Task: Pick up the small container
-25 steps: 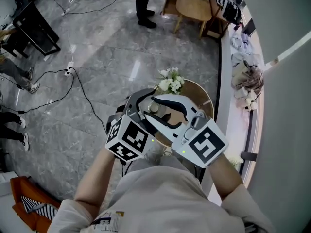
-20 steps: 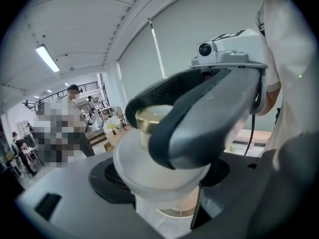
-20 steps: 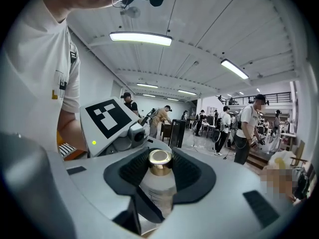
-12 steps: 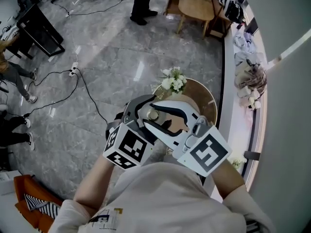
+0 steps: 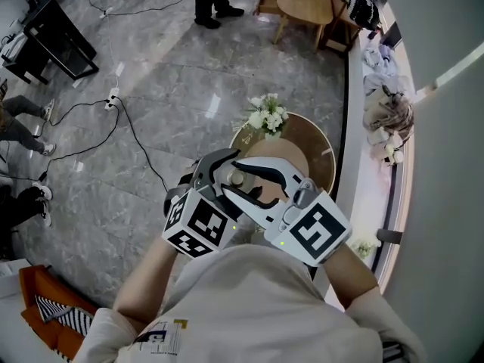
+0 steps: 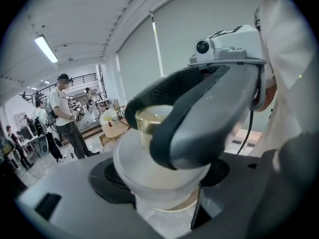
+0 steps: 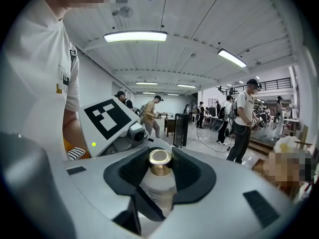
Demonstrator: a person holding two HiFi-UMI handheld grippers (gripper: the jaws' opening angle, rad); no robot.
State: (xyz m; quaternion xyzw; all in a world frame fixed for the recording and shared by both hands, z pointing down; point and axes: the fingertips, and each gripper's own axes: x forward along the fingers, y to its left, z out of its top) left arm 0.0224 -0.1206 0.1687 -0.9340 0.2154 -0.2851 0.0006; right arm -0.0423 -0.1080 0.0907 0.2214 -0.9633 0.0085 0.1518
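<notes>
White under its gold cap [image 7: 159,161], the small container [image 7: 158,190] sits clamped in our right gripper [image 7: 160,172]; our left gripper [image 6: 160,177] clamps its body too.

White short-sleeved shirt [image 5: 249,301], grey left claw [image 6: 162,176], pale right claw [image 7: 160,174], black-and-white marker cubes [image 5: 198,223]

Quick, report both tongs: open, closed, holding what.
Left tongs: closed on the small container, at its white body.
Right tongs: closed on the same container, near its gold cap.
</notes>
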